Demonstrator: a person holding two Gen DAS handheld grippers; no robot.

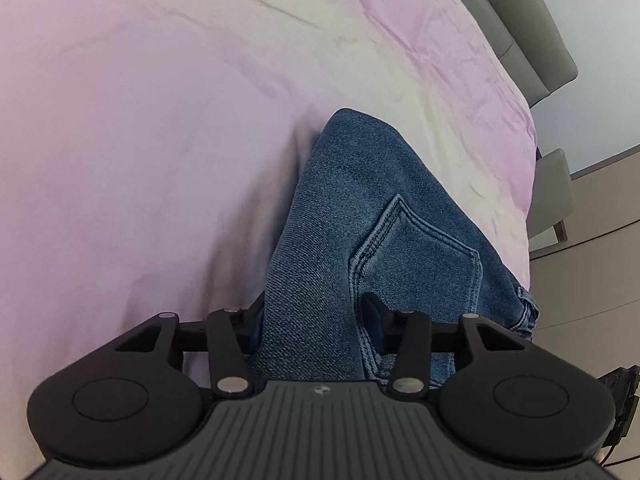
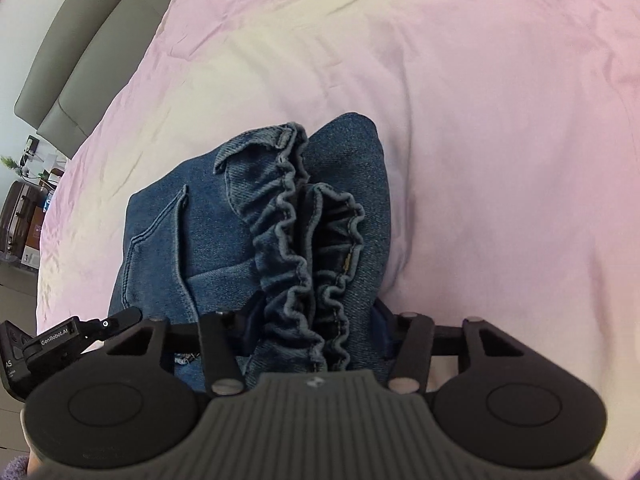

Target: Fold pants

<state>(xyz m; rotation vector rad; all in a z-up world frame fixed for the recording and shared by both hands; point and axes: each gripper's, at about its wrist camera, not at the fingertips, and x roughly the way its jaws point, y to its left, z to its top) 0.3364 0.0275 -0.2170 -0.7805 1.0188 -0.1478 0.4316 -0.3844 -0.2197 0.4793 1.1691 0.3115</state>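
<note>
The blue denim pants (image 1: 360, 220) hang bunched over the pink bed sheet (image 1: 140, 140). My left gripper (image 1: 310, 328) is shut on a fold of the denim beside a stitched back pocket (image 1: 420, 248). In the right wrist view my right gripper (image 2: 312, 328) is shut on the pants (image 2: 224, 232) at the gathered elastic waistband (image 2: 304, 264), which stands ruffled between the fingers. The left gripper's body (image 2: 60, 344) shows at the lower left of that view, close beside the right one. The legs of the pants are hidden below.
The pink sheet (image 2: 480, 120) covers the bed all around. A grey padded headboard (image 1: 532, 40) runs along one side and also shows in the right wrist view (image 2: 80, 48). A suitcase (image 2: 16, 220) and clutter stand past the bed's corner. A grey chair (image 1: 552, 196) stands beside the bed.
</note>
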